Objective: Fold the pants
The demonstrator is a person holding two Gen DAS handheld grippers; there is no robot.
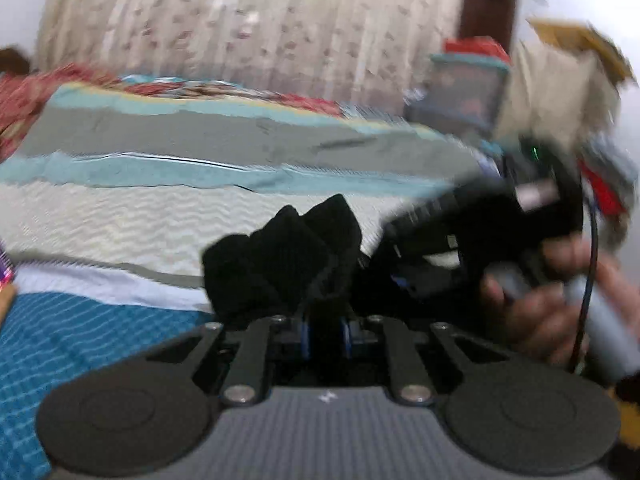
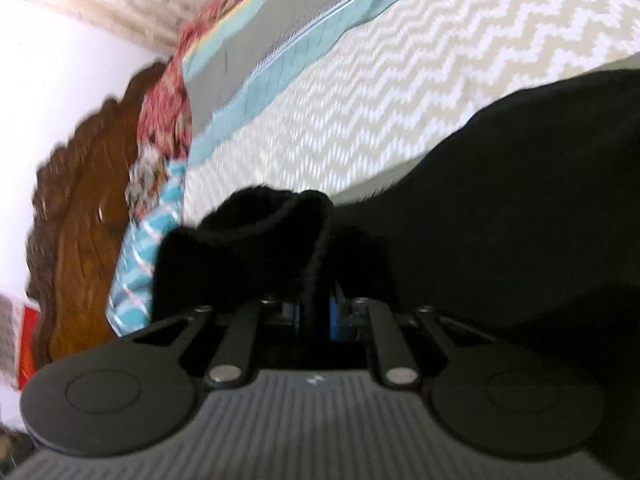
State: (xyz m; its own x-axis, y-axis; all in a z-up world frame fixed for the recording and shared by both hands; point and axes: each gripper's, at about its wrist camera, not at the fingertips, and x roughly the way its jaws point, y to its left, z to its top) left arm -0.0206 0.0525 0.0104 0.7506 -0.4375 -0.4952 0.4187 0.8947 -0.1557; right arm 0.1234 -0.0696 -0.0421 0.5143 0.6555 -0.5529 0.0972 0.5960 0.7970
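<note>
The black pants (image 1: 280,256) are bunched up just in front of my left gripper (image 1: 325,314), which is shut on a fold of the cloth; the fabric hides its fingertips. To the right in the left wrist view, a hand (image 1: 532,308) holds the right gripper (image 1: 404,240), blurred, beside the same bunch. In the right wrist view the pants (image 2: 520,208) spread as a wide dark sheet to the right, over the bed. My right gripper (image 2: 316,312) is shut on a corded edge of the pants that runs up between its jaws.
The bed has a grey-and-white chevron cover (image 2: 360,112) with a teal and grey blanket (image 1: 200,136) behind it. A carved wooden headboard (image 2: 80,220) stands at the left. A curtain (image 1: 260,20) hangs behind, and cluttered boxes (image 1: 464,88) sit far right.
</note>
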